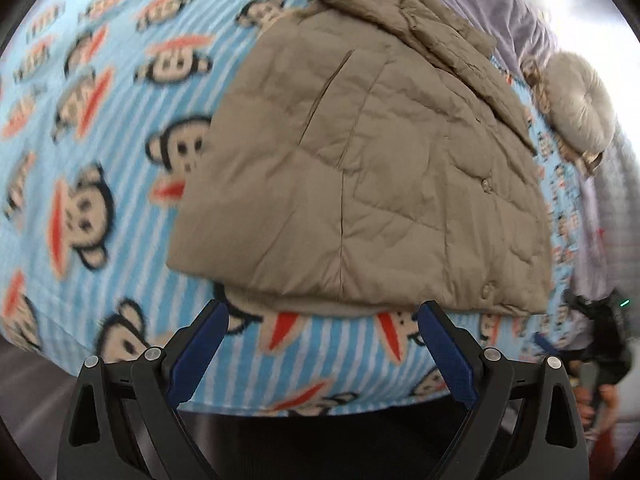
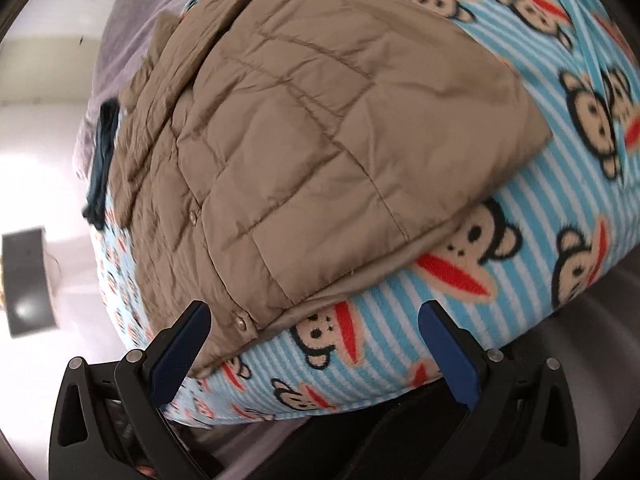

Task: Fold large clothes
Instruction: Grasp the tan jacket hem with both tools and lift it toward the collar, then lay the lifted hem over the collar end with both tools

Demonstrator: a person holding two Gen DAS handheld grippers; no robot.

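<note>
Jacket (image 1: pixel 360 168), tan quilted puffer, lies folded into a compact block on monkey-print blanket (image 1: pixel 100 160), snap placket toward its right edge. Left gripper (image 1: pixel 322 320) spread wide, holding nothing, just short of the near hem. Right gripper (image 2: pixel 314 320) likewise wide and empty, its left finger beside the snap corner of the hem. Step looks like a pause between folds, or near finish. A further fold would call for pinching both near corners and carrying the hem up toward the collar.
</note>
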